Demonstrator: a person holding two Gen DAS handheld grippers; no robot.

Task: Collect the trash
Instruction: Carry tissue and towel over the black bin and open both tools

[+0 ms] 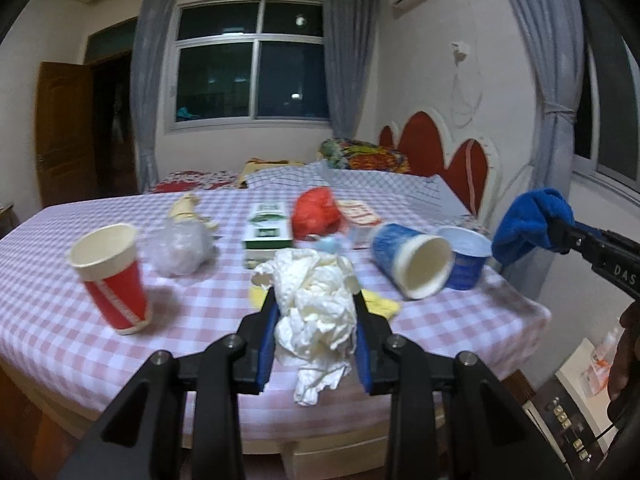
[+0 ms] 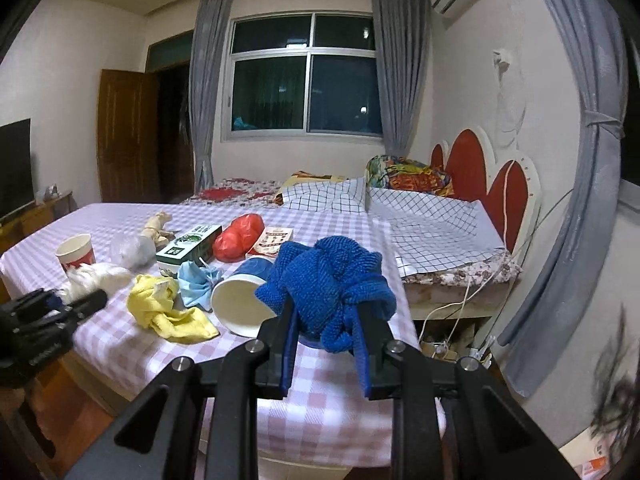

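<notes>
L gripper holds a crumpled white paper wad tight between its blue pads, up off the table near the front edge, prob. so it can be carried away as trash. R gripper is pinched on a bunched blue cloth by the front right corner, also lifted.

Still on the table: 3 cups – red cup upright at the left edge, blue cup tipped on its side, small blue tub behind it. Also 1 green box, 1 red bag, 1 clear plastic wad, 1 yellow cloth, 1 light blue mask. No bin seen.
</notes>
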